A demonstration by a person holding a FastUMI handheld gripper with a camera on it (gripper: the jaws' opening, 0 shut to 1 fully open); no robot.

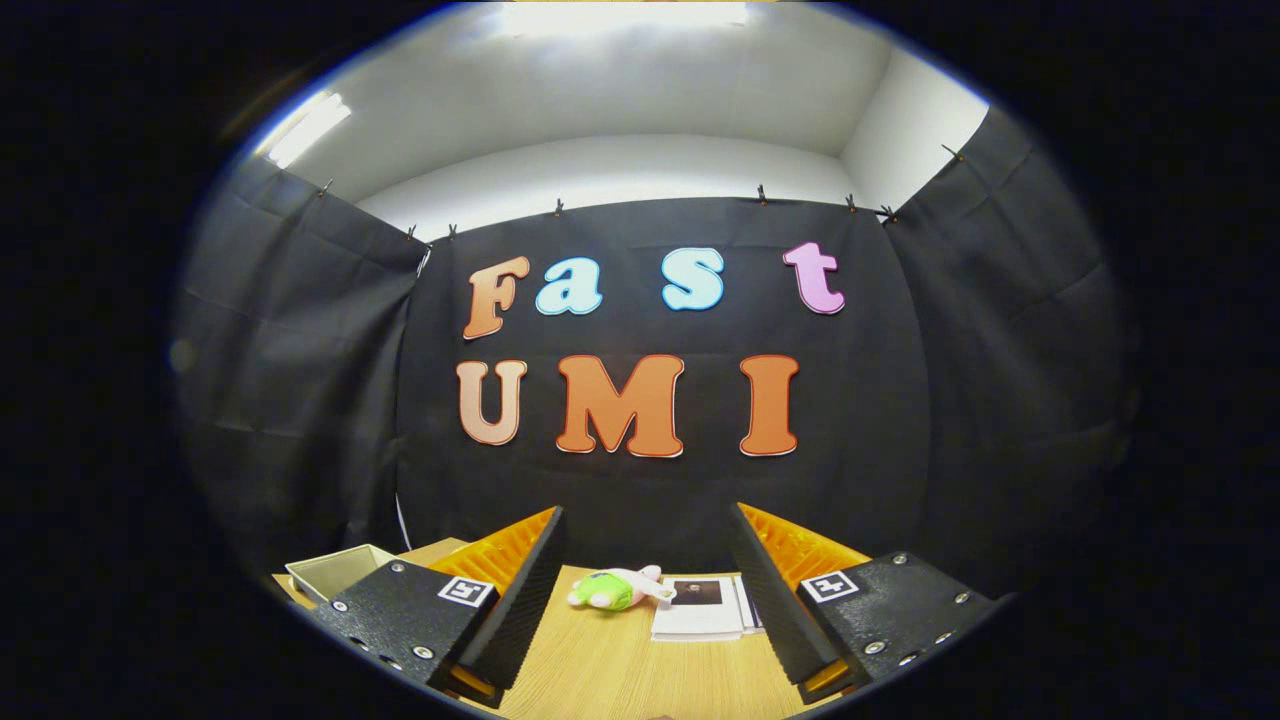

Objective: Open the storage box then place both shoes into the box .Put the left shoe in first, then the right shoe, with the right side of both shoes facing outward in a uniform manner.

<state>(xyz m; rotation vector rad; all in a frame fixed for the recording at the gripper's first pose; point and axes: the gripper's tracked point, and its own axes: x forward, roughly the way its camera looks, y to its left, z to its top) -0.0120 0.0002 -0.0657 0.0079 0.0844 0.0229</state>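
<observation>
I am holding my gripper (645, 560) with its fingers spread wide apart, gripping nothing, above the light wooden table (620, 670). Just beyond them are lying a green-and-pink plush toy (612, 588) and white printed sheets (700, 608); a shallow white tray (335, 570) is sitting off left.

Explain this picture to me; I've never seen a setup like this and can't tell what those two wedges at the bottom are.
The two wedges are the fingers of a handheld gripper that a person carries; the camera rides on it and looks forward along them, which gives the rounded fisheye look. The jaws stand wide apart and hold nothing. Ahead lies a wooden table. Between and beyond the fingers rest a small pink and green soft toy and, beside it, some printed paper sheets. Off past the left finger sits a pale open tray. Black cloth walls the booth behind.
</observation>
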